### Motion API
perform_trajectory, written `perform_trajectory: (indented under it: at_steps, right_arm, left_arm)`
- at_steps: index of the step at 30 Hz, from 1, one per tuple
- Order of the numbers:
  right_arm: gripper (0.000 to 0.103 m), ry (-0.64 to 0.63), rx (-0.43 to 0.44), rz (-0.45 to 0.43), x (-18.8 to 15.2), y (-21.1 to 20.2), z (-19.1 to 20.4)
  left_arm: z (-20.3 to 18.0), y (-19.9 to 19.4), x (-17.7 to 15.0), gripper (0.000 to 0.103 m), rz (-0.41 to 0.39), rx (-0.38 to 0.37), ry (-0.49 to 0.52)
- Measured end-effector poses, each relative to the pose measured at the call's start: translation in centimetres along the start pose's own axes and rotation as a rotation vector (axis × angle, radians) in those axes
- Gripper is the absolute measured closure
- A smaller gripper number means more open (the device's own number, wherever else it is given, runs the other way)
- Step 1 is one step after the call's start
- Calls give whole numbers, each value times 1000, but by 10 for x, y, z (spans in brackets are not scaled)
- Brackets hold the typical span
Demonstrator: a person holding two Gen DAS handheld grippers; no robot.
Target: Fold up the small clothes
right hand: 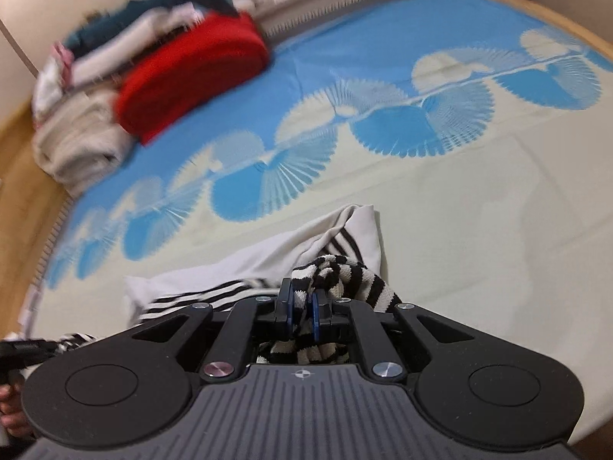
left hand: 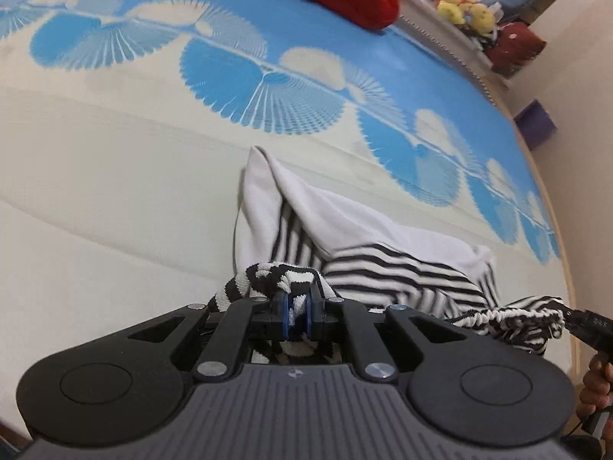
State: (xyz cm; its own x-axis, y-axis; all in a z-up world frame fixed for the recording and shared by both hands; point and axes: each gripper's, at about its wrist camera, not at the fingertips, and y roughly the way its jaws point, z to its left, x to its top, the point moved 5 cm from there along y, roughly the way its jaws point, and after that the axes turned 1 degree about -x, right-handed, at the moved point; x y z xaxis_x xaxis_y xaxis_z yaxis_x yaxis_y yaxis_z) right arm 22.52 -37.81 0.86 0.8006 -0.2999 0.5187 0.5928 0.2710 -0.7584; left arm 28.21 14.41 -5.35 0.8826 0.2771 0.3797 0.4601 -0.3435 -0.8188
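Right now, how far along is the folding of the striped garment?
Done: folded clothes are stacked at the bed's far end. In hand: the left gripper and right gripper each pinch the striped garment by its ribbed edge, the rest lying rumpled on the bedspread. Left: every fold.

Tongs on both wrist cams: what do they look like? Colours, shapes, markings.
Both match. The left tongs and right tongs have black fingers faced with blue pads, driven by black linkage bars with silver pivot screws. Behind them sits a grey ribbed body with a small crosshair mark, flanked by two round black housings. No cable shows on either. A bare hand holds the right one; no sleeve visible.
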Motion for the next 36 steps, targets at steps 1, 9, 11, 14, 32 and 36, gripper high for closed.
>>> perform_trajectory:
  at_steps: [1,9,11,14,32,36]
  right_arm:
    - [94,2,-17,19,4,18,-3]
    - [69,137,-4,-84,25,41,-22]
    - [61,110,-16,-174,34,24,-21]
    - [61,59,-35,-152,27,21,-24]
    - [57,-465,-210,-59,-18,60,7]
    - [57,-531,-248,-75,-12,78,17]
  left_arm:
    - [6,11,1,87,24,1,-18]
    - [23,-11,24,66,-85,-100,-105]
    - [24,-22,24,65,-121,-104,-80]
    - [21,-25,20,55,-129,-75,-30]
    - [-17,34,-14,39,-19,157,350]
    - [-24,43,-3,39,-54,173,362]
